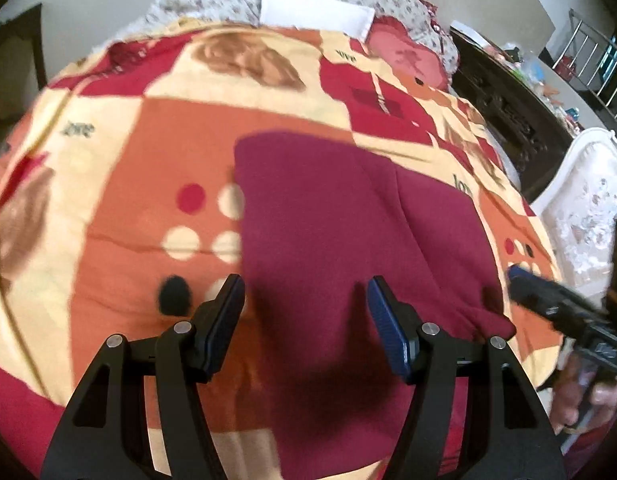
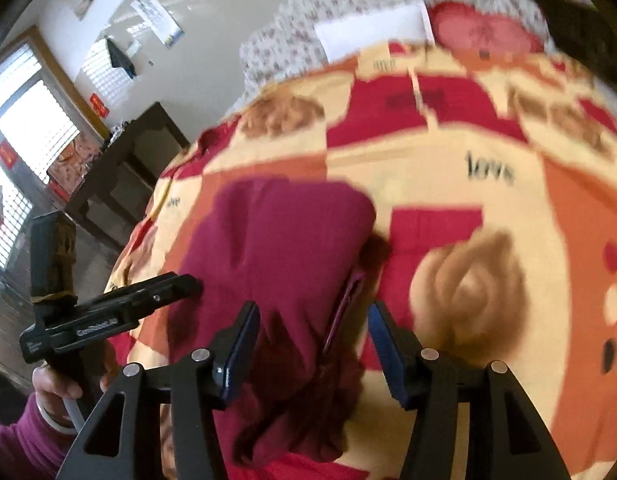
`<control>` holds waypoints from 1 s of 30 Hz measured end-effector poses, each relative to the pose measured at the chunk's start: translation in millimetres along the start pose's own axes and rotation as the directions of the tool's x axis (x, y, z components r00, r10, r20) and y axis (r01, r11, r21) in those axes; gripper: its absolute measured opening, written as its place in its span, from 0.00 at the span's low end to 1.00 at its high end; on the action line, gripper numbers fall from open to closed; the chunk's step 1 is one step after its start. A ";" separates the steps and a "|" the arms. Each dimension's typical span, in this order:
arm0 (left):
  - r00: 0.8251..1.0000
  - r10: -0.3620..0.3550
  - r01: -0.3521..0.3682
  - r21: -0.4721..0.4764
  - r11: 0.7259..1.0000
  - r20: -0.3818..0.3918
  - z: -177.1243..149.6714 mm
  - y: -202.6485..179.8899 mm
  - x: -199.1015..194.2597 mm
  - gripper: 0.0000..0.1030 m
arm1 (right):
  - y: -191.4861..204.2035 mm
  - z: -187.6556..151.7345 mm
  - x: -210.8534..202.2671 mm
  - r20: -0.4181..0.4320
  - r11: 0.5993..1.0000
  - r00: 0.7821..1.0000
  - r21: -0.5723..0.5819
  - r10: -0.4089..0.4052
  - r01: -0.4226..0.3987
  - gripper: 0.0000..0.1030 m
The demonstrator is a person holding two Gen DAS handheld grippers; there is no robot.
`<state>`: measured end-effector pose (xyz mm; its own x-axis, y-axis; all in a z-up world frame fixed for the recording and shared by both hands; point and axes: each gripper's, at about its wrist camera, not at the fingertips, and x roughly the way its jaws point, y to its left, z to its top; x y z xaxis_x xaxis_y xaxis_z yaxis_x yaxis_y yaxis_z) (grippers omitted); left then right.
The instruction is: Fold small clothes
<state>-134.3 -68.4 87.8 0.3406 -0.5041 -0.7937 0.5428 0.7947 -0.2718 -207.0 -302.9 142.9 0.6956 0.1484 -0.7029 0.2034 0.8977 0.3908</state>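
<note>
left gripper (image 1: pixel 306 326) jaws spread wide, empty, above the maroon garment (image 1: pixel 348 216) lying ahead on the patterned quilt (image 1: pixel 156 128). right gripper (image 2: pixel 312 340) likewise wide, holding nothing; garment fold between its fingers, contact unclear.

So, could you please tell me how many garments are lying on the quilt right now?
1. A single maroon garment lies on the quilt, in front of both open grippers: left gripper, right gripper. More could lie outside these views.

Both cams look down fwd, close over bed; share maroon garment (image 1: pixel 348 220) (image 2: pixel 284 240), patterned quilt (image 1: pixel 168 120) (image 2: pixel 448 160); edges prob. blurred.
</note>
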 end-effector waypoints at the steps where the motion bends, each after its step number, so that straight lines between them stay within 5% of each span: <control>1: 1.000 0.014 -0.014 0.002 1.000 0.002 2.3 0.9 0.1 0.62 | 5.7 3.9 -2.6 0.018 1.000 1.000 -0.020 0.009 -0.009 0.53; 5: 0.996 0.085 -0.085 0.038 0.996 0.002 3.5 -4.1 6.2 0.62 | 36.1 11.4 10.4 0.003 0.993 0.998 -0.102 0.066 -0.066 0.44; 8: 0.994 0.107 -0.108 0.057 0.993 0.010 4.2 -8.4 12.8 0.62 | 46.7 11.1 40.7 -0.028 0.986 0.999 -0.168 -0.018 0.013 0.38; 19: 0.995 0.103 -0.104 0.076 0.992 0.011 8.0 -16.4 35.1 0.63 | -5.4 10.5 90.8 -0.093 0.997 0.994 -0.064 -0.050 0.044 0.29; 30: 0.991 0.132 -0.135 0.088 0.987 0.032 5.7 -19.6 34.2 0.63 | 21.5 4.7 46.0 -0.065 0.994 0.996 -0.093 -0.061 0.055 0.33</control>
<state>-128.9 -103.1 69.1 0.4337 -0.4050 -0.8049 0.5572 0.8226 -0.1137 -167.4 -278.8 121.8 0.6357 0.1202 -0.7625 0.1764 0.9391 0.2950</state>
